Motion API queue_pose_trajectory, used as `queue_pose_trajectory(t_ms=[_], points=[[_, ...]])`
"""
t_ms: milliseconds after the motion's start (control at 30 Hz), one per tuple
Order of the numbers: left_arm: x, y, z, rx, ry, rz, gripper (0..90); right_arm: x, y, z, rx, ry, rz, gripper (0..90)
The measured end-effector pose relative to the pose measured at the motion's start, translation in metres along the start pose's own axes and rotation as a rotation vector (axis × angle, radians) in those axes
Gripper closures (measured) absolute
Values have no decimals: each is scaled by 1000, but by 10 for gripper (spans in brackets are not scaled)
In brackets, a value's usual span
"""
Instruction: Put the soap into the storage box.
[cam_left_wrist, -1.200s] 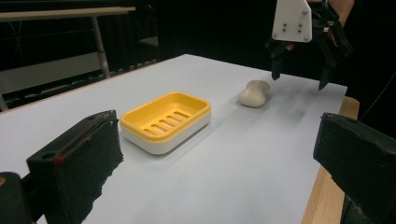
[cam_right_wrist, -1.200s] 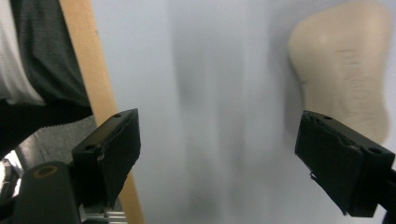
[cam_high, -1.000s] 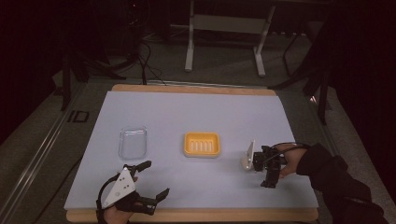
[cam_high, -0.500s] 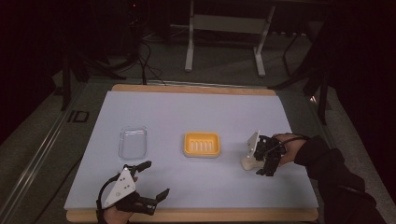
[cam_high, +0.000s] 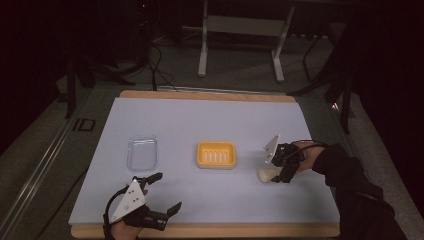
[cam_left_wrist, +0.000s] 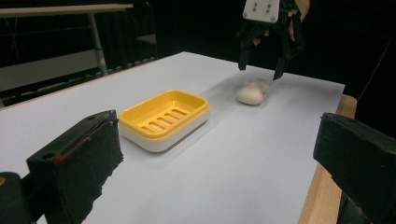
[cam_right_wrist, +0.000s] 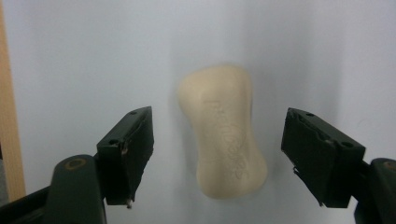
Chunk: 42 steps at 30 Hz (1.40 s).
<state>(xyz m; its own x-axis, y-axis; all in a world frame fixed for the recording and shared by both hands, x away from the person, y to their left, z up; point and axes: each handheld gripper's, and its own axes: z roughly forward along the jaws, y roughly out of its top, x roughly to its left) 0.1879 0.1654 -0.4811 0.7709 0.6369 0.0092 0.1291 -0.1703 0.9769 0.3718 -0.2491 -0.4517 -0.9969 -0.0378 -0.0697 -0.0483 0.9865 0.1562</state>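
1. While the right gripper hangs over the table, pointing down, its jaws stand apart on either side of a pale bar of soap; they have just been closing, and a clear gap shows between each pad and the bar, so nothing is clamped yet.
2. The soap lies flat on the white table cover, straight below this gripper and between its jaws, a little nearer the left-hand pad in the right gripper view.
3. In that view the bar's long axis runs away from the camera, roughly parallel to the faces of the pads, so the jaws face its long sides. I judge that the coming squeeze will take it across its narrow waist, and it may need a small shift to centre it first.
4. Farther out on the gripper's jaw side sits a yellow soap dish, well apart from the bar and with nothing in it; beyond that lies a clear lid or tray.
5. The left gripper is far from the soap, at the near edge of the table, jaws wide apart and holding nothing; the right hand is plainly the nearer one.
6. From the left gripper view, the soap lies beyond the dish, right under the other gripper.
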Motion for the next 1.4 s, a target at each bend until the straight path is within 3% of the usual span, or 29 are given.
queue_pose_trajectory(t_ms=[200,633,867,933,1133,1400], points=[[0,0,1,4,-2,-3,11,-1,-1,12,-16,21,5,283],[1,0,0,-1,-13,-16,12,-6,-3,35,50,37,-15,339],[1,0,0,-5,-13,-21,12,-5,-5,44,86,3,-32,423],[1,0,0,-6,-11,-23,12,-6,-6,44,86,17,-30,471],[2,0,0,-6,-12,-27,11,-5,-6,44,94,34,-45,497],[1,-1,1,-2,-13,-22,11,-6,-8,40,109,65,-4,500]])
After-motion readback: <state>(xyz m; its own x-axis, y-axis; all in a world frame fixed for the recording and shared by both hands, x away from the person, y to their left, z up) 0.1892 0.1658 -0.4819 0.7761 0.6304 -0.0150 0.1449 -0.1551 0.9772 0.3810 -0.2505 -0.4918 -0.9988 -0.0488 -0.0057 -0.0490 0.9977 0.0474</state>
